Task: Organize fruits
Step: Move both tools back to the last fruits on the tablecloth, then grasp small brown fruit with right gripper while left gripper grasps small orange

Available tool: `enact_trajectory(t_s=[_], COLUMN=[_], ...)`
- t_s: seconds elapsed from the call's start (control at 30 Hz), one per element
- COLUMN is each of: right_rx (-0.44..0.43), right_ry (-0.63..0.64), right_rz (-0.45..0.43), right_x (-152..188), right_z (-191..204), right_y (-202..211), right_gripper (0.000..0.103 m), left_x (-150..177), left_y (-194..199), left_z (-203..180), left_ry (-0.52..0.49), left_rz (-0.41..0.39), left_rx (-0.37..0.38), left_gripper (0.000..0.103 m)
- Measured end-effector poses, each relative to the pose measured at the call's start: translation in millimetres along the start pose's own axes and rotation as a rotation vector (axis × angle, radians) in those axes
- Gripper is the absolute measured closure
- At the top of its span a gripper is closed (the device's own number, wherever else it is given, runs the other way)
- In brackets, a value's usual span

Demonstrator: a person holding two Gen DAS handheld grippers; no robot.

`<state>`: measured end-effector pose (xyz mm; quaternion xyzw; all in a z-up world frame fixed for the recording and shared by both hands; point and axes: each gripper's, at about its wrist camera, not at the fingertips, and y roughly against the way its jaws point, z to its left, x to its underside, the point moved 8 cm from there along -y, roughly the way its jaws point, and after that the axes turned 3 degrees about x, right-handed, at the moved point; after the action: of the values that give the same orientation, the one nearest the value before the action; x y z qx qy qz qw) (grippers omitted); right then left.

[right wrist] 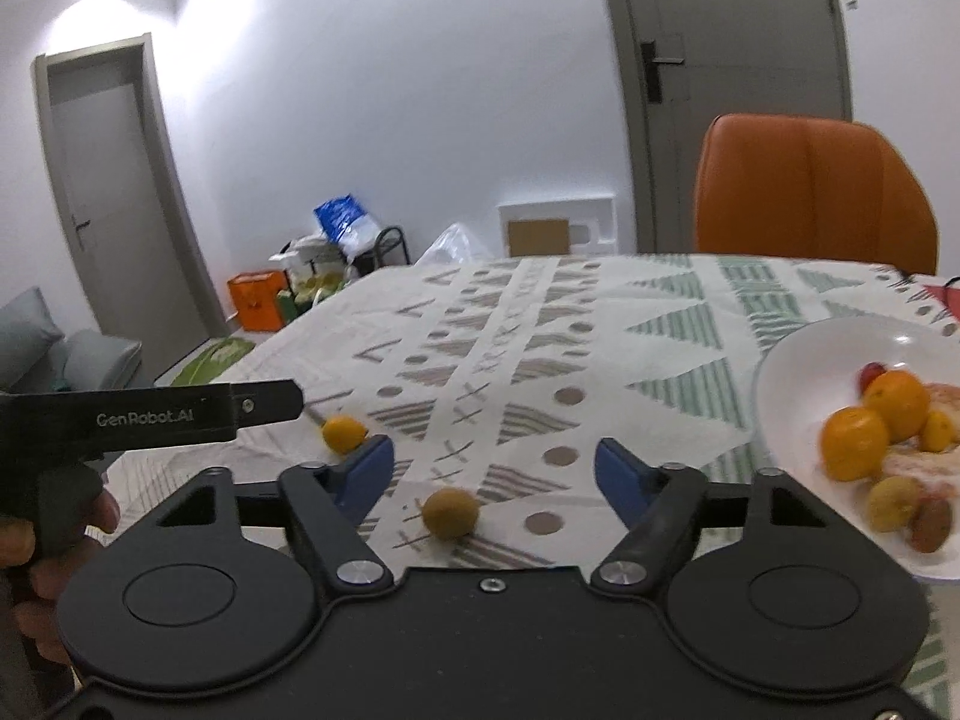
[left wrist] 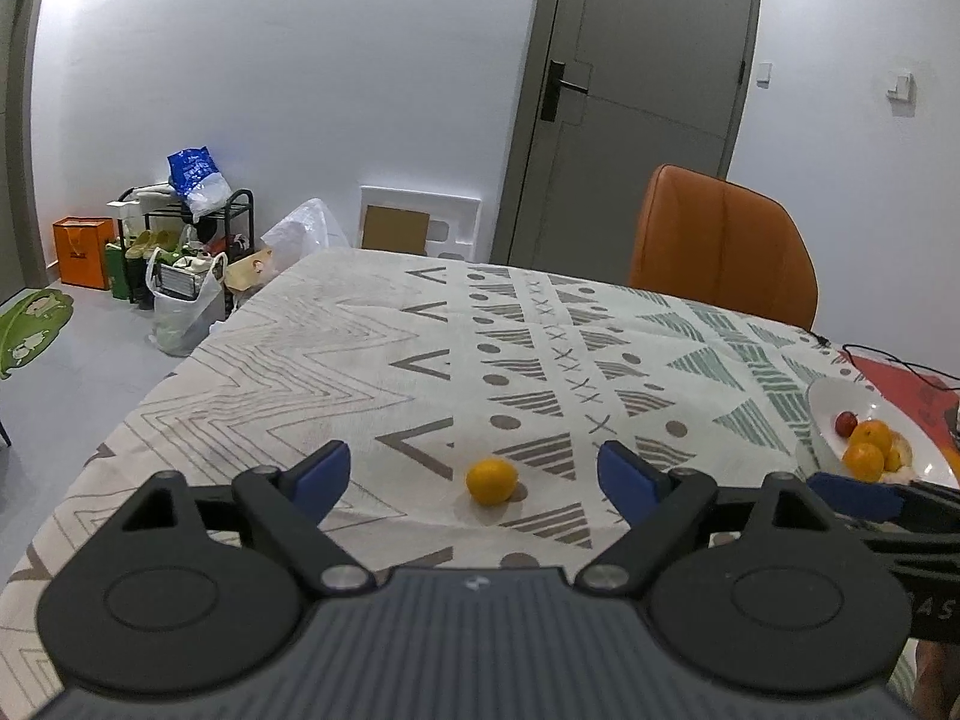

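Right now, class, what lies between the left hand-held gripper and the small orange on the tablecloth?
Nothing: in the left wrist view, only bare tablecloth separates the open left hand-held gripper from the small orange.

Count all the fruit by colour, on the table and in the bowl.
Orange fruit: 4
Tan fruit: 2
Red fruit: 1
Reddish-brown fruit: 1
Total: 8

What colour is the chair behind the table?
Orange; the chair shows best in the right wrist view.
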<state>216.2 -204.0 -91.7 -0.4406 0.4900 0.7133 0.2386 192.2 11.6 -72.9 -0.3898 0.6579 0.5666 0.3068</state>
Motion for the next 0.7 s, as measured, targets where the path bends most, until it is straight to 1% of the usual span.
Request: enact_trajectory(t_s=[0.17, 0.33, 0.4, 0.5, 0.57, 0.63, 0.7], right_rx=[-0.01, -0.018, -0.024, -0.032, -0.037, -0.058, -0.064], right_ry=[0.009, 0.005, 0.006, 0.011, 0.015, 0.014, 0.027], right_rz=[0.04, 0.079, 0.089, 0.102, 0.112, 0.123, 0.124], right_x=[6.8, 14.1, 14.9, 17.6, 19.5, 22.5, 23.4], right_z=[7.0, 8.6, 9.4, 11.7, 12.6, 14.4, 16.0], right_y=[-14.8, -26.8, -30.7, -35.1, -37.7, -40.0, -41.0], right_gripper=[0.042, 0.054, 0.057, 0.06, 0.066, 0.078, 0.078], left_x=[4.8, 10.9, 12.0, 12.5, 13.2, 14.1, 15.3], left_y=[-11.7, -22.8, -26.8, -31.4, -34.3, -37.5, -42.3], left_z=[3.1, 1.6, 1.6, 1.4, 0.0, -1.5, -4.1], left_ry=[-0.008, -0.014, -0.013, -0.013, -0.019, -0.024, -0.025], left_rz=[0.023, 0.049, 0.057, 0.065, 0.071, 0.076, 0.084], left_rx=[0.025, 0.044, 0.047, 0.058, 0.064, 0.069, 0.07], left_gripper=[0.02, 0.025, 0.028, 0.036, 0.041, 0.044, 0.048])
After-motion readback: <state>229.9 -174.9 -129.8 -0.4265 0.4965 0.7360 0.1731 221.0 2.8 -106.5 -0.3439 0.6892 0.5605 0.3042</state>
